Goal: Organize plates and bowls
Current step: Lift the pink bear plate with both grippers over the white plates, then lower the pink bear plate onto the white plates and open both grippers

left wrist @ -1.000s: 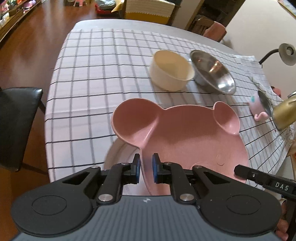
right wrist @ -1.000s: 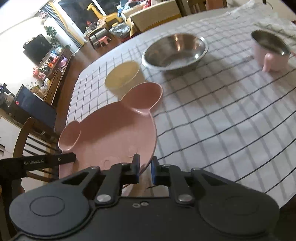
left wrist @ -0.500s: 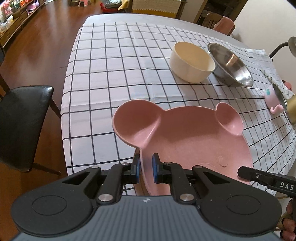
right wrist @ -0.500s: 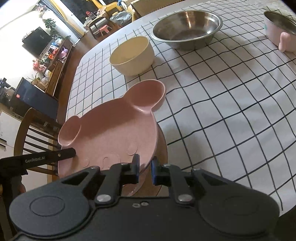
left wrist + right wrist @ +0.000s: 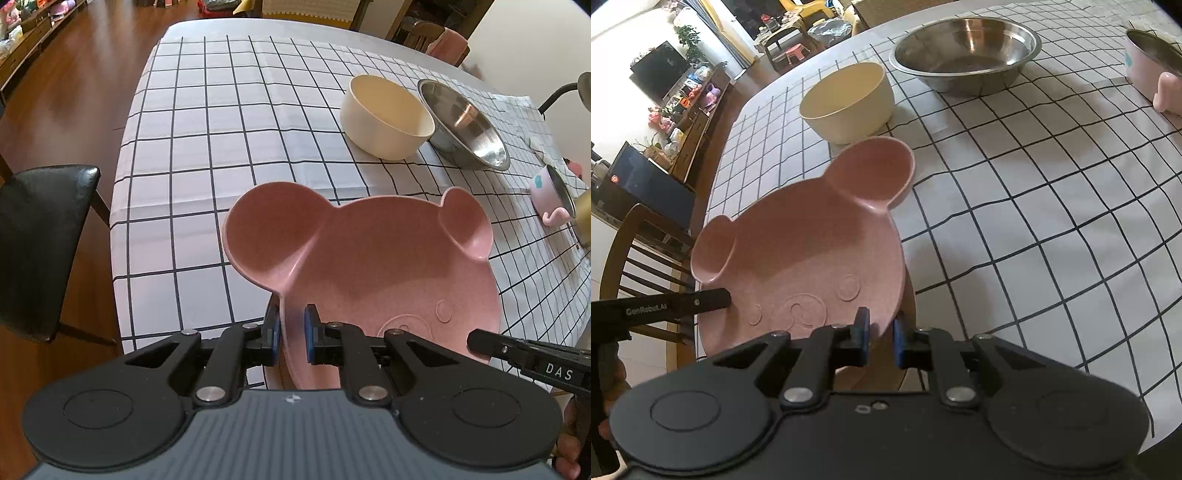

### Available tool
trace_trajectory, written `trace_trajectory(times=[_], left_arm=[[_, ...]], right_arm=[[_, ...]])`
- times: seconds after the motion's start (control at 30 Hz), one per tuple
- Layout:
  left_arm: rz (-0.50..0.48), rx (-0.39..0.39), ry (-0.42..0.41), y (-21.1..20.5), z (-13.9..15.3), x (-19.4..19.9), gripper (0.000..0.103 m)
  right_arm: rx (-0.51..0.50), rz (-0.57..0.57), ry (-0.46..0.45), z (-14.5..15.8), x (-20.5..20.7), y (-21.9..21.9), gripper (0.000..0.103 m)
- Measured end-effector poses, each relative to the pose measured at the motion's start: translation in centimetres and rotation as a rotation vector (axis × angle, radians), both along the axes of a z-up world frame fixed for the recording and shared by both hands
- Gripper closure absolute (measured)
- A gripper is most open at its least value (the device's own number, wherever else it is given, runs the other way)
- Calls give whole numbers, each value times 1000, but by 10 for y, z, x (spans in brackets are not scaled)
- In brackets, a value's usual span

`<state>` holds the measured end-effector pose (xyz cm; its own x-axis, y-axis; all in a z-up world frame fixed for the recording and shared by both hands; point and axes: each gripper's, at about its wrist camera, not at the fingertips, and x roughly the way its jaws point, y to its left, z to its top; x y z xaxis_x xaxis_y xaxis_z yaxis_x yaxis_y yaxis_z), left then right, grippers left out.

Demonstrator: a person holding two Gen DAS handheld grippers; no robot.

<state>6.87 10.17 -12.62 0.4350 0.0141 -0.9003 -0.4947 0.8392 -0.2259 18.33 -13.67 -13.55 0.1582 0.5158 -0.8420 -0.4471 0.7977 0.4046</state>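
Pink and shaped like a bear's head with two round ears, the plate [image 5: 388, 266] hangs between our two grippers near the front edge of the table, over the black-and-white checked tablecloth [image 5: 221, 122]. Our left gripper [image 5: 292, 334] has its jaws nearly closed, the blue pads pinching the plate's rim just below the larger ear. Our right gripper [image 5: 879, 334] is likewise almost shut, its pads clamped on the opposite rim beside the raised snout pattern. In the right wrist view the plate [image 5: 805, 258] tilts, its ears pointing toward the far side of the table; we cannot tell whether its underside touches the cloth.

Beyond the plate stands a cream bowl [image 5: 386, 116], upright and empty, and just beside it a stainless steel bowl [image 5: 463, 123], the two rims close together, though we cannot tell if they touch. Further to the right sits a small pink cup [image 5: 550, 201] with a metal liner. A black chair [image 5: 40, 240] stands off the table's left side on the wooden floor.
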Motion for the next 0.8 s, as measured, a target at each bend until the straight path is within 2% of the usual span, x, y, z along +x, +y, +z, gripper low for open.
trace_trajectory(times=[0.2,0.33,0.53,0.6,0.8], left_arm=[[11,-41,8,4,-3,-1,91],[-5,-32,3,3,-1,-4,91],[-43,-19,-2,5,3,-6,90],[-49,-5,-1,5,5,-5,89],[-41,10,-46,11,17,-15,62]], right_arm=[[-1,-5,-6,3,-1,-1,85],[-3,-12,-10,7,-3,-1,78],[-15,17,-61,15,-10,1,60],[-27,15,-73,18,-11,2,59],[-27,12,-109,28,-12,0,56]])
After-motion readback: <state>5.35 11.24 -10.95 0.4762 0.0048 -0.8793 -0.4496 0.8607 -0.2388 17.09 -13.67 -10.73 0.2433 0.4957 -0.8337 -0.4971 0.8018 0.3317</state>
